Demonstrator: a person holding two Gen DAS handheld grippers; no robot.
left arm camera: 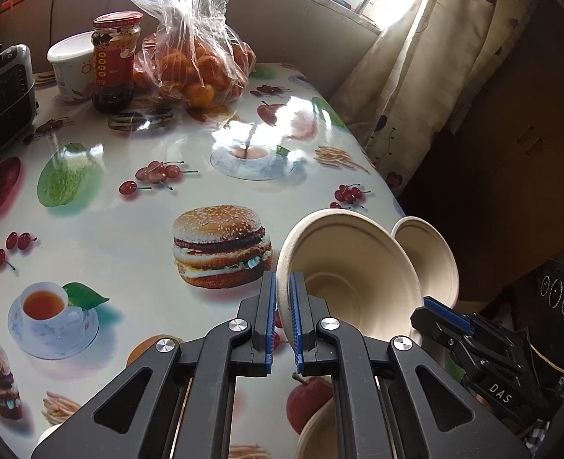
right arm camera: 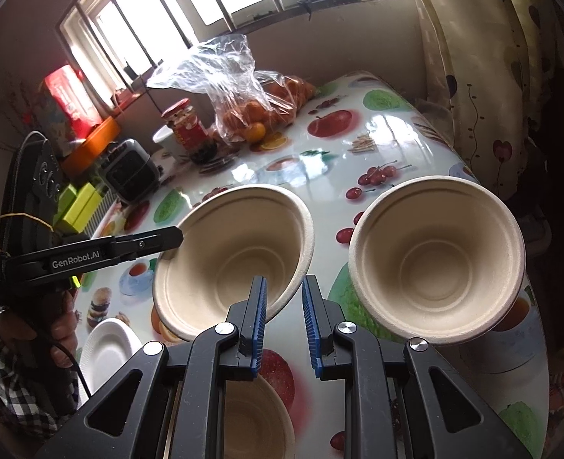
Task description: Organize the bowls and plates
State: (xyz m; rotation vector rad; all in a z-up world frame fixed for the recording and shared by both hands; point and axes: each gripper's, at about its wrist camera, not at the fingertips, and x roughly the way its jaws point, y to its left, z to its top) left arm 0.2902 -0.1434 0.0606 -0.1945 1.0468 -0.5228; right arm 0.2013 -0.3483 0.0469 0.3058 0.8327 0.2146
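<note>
My left gripper point(left arm camera: 282, 287) is shut on the rim of a beige paper bowl point(left arm camera: 354, 279) and holds it tilted above the table; the same bowl shows in the right wrist view point(right arm camera: 232, 256) with the left gripper point(right arm camera: 169, 243) on its left rim. My right gripper point(right arm camera: 283, 287) stands open with its jaws on either side of that bowl's near rim. A second beige bowl point(right arm camera: 436, 256) sits to the right near the table edge, also seen in the left wrist view point(left arm camera: 431, 256). A third bowl point(right arm camera: 257, 417) lies under my right gripper. A white plate point(right arm camera: 108, 348) sits front left.
The table point(left arm camera: 129, 229) has a glossy fruit-print cloth. At the back stand a bag of oranges point(left arm camera: 201, 65), a red-lidded jar point(left arm camera: 113, 61), a white cup point(left arm camera: 71, 65) and a dark appliance point(left arm camera: 2, 103). A curtain point(left arm camera: 415, 76) hangs beyond the right edge.
</note>
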